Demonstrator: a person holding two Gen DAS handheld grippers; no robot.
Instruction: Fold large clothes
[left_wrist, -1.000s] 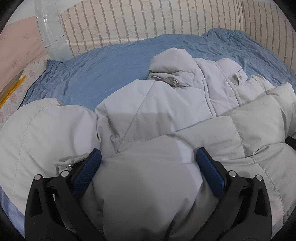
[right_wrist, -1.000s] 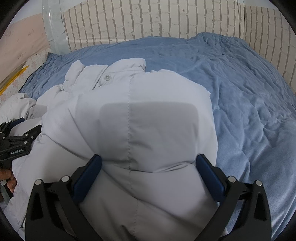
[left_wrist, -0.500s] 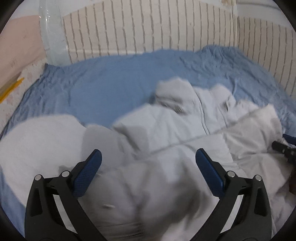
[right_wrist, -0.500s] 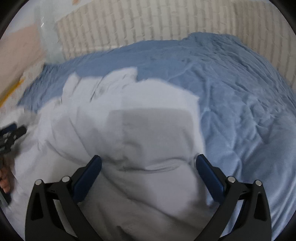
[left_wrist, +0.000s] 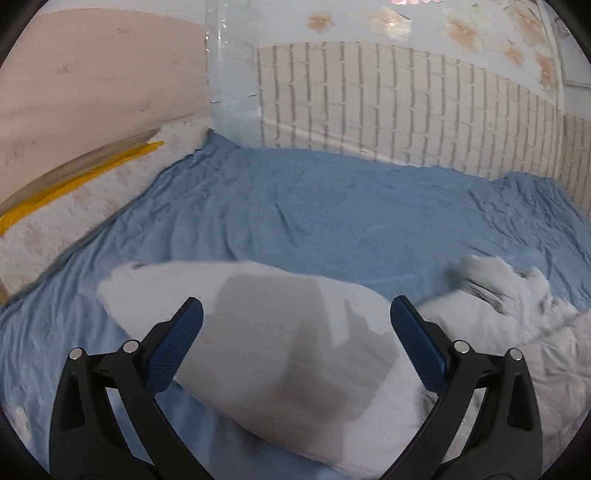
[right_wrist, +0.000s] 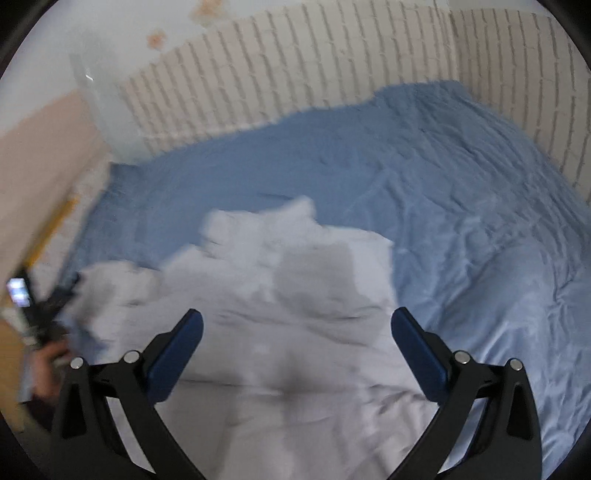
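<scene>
A large pale grey padded jacket lies on the blue bed sheet. In the left wrist view one puffy sleeve stretches to the left below my left gripper, which is open and empty above it. The jacket's body and collar lie to the right, blurred. In the right wrist view the jacket lies bunched under my right gripper, which is open and empty. The other gripper and the hand holding it show blurred at the left edge.
A brick-pattern wall runs behind the bed. A floral mattress edge with a yellow strip lies at the left. The blue sheet spreads right of the jacket.
Both grippers have lifted and pulled back from the jacket, so more sheet and wall show. The left view has swung left over the sleeve. Both stay open.
</scene>
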